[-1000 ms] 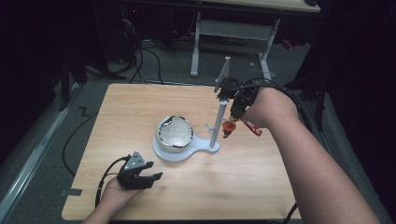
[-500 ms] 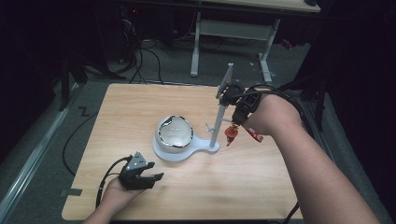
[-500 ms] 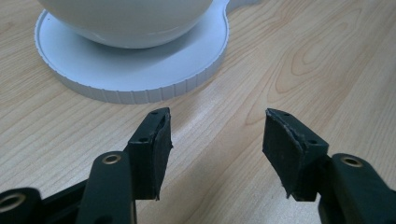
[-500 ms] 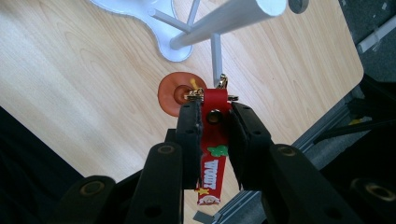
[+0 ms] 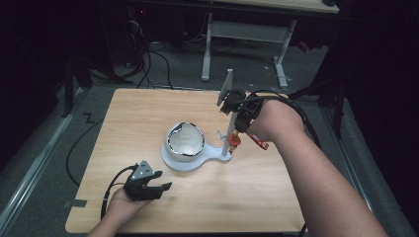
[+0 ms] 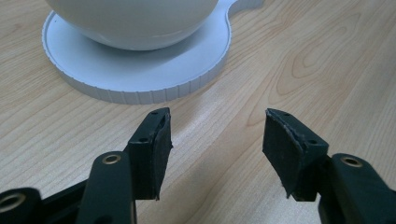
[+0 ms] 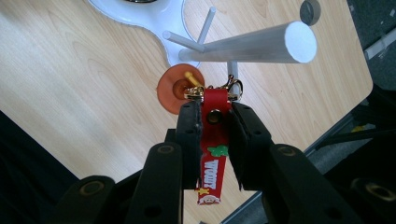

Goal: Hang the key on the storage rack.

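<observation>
Right of centre in the high view, the right gripper is clamped on a red strap with a gold clasp, just beside the white post of a stand — an orange disc sits beside the clasp. At frame centre a shiny bowl rests on the stand's round base. Low and left, the left gripper rests on the wooden worktop, jaws spread apart and holding nothing — near the base rim
</observation>
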Action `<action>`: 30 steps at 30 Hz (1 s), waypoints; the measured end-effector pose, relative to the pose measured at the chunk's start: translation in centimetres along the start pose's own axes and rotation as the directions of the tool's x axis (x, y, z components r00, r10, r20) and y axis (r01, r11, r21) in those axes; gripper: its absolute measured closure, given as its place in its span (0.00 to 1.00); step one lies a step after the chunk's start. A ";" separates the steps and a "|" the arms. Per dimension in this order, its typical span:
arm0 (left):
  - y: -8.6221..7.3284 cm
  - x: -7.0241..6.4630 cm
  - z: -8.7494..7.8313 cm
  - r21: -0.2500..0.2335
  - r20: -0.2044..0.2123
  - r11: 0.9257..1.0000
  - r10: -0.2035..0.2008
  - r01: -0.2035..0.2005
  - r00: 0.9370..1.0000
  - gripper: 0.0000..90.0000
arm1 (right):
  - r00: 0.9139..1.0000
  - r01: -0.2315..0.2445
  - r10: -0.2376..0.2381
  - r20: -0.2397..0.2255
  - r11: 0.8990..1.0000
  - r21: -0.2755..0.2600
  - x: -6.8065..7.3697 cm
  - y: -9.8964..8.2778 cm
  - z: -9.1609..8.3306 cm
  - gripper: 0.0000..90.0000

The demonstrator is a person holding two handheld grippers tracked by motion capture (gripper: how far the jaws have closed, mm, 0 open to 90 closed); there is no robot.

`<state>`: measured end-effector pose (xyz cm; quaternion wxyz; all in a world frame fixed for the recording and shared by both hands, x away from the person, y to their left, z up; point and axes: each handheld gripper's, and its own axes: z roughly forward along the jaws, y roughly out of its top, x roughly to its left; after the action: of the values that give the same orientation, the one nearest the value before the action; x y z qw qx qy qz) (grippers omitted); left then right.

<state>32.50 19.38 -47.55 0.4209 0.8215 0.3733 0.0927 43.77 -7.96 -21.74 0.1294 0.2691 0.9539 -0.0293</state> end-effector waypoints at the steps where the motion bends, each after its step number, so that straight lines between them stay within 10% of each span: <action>1: 0.0 0.0 0.0 0.000 0.000 1.000 0.000 0.000 1.000 0.47 | 1.000 0.000 0.000 0.003 1.000 -0.006 0.0 0.1 0.2 0.82; 30: -0.1 -0.2 0.3 0.017 0.001 1.000 0.003 -0.003 1.000 0.47 | 0.996 -0.085 0.085 -0.015 0.996 -0.022 -1.4 -3.2 1.4 0.77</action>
<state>32.42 19.15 -47.80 0.4140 0.8257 0.3727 0.0895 43.58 -11.59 -22.75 0.1268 0.3082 0.9428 -0.0113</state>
